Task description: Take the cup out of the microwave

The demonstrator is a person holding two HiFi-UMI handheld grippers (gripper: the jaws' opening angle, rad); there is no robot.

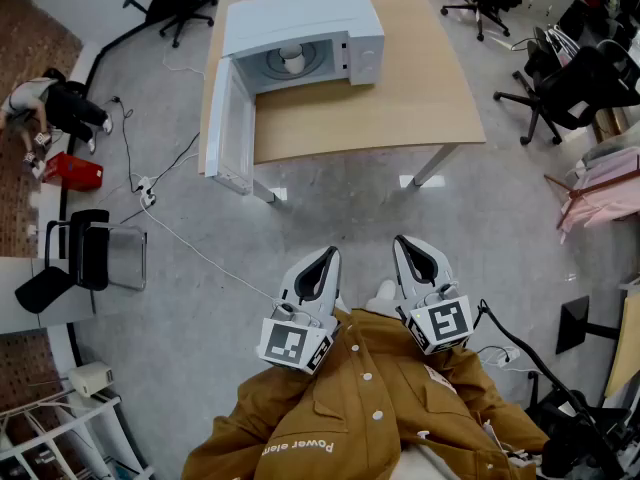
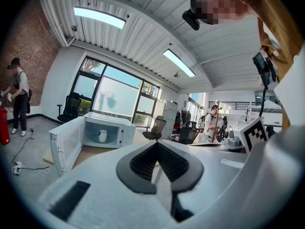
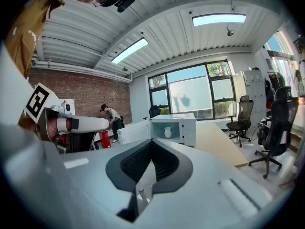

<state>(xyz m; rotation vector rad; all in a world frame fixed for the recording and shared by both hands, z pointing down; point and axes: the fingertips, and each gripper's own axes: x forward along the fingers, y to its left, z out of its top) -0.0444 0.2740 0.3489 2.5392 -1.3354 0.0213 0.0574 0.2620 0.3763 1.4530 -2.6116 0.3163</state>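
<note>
A white microwave (image 1: 300, 33) stands on a wooden table (image 1: 400, 98), its door (image 1: 228, 128) swung open to the left. A white cup (image 1: 292, 59) stands upright inside. Both grippers are held close to the person's body, well short of the table. My left gripper (image 1: 328, 255) and right gripper (image 1: 402, 240) are shut with nothing between their jaws. In the left gripper view the cup (image 2: 103, 135) shows far beyond the left gripper (image 2: 157, 143). The right gripper view has the cup (image 3: 167, 132) straight ahead of the right gripper (image 3: 151, 141), inside the microwave (image 3: 183, 128).
Grey floor lies between me and the table. A power strip (image 1: 146, 192) with cables lies on the floor at the left, near a black chair (image 1: 90, 248). Office chairs (image 1: 565, 88) stand to the right. A person (image 1: 45, 108) bends by a red object (image 1: 72, 171).
</note>
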